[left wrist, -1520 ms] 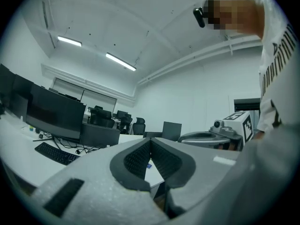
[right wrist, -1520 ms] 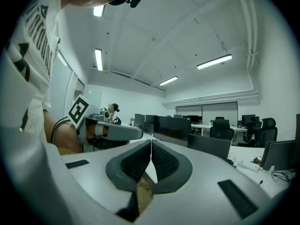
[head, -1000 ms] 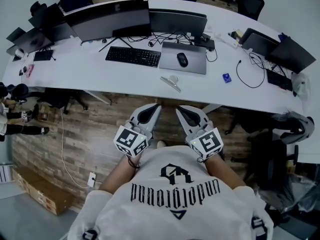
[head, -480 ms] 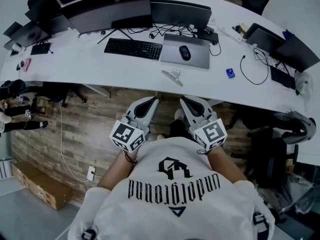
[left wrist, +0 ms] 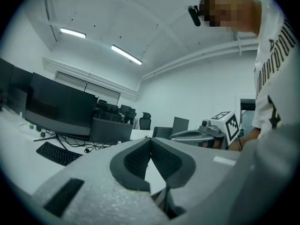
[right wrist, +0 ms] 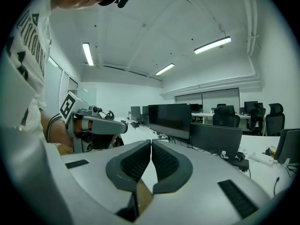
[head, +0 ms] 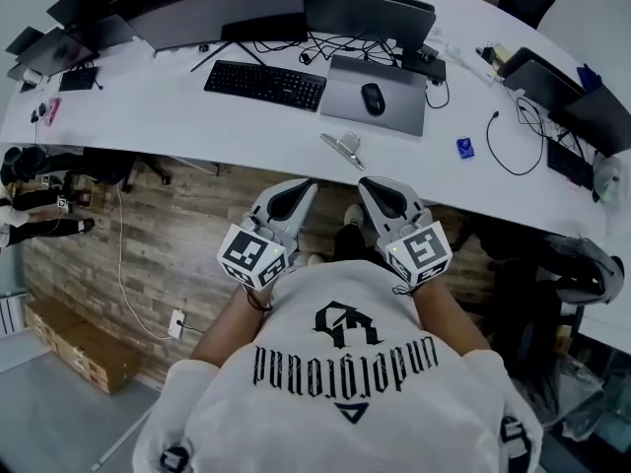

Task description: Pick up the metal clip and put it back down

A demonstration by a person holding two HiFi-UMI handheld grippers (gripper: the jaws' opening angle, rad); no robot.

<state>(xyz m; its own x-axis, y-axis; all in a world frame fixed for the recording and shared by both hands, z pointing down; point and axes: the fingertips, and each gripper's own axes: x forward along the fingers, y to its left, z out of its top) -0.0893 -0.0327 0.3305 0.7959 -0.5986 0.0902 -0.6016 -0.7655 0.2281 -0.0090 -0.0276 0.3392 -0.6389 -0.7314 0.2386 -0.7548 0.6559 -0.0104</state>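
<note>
- The long white desk (head: 148, 126) curves across the far side of the head view. Nearer to you is a wood-plank floor (head: 168, 244), with a cardboard box (head: 74, 348) lying at the near left.
- On the desk, dark monitors (head: 212, 13) line the far edge. In front of them are a black keyboard (head: 264, 85) and a mouse (head: 373, 98) on a grey mat (head: 345, 92), and a small blue object (head: 465, 148) sits off to the right.
- The metal clip (head: 342, 149) lies on the desk close to its near edge, just near of the grey mat. It is ahead of both grippers and apart from them.
- You hold the left gripper (head: 308, 185) and the right gripper (head: 367, 183) side by side at your chest, over the floor, with the tips toward the desk (marker cubes toward you).
- Each gripper view shows its own jaws pressed together and empty.
- Only the gripper views show the upper room: a white ceiling (right wrist: 154, 27) with strip lights (right wrist: 212, 44), and office chairs (right wrist: 225, 115) beyond more screens.
- Only the head view shows the clip.
</note>
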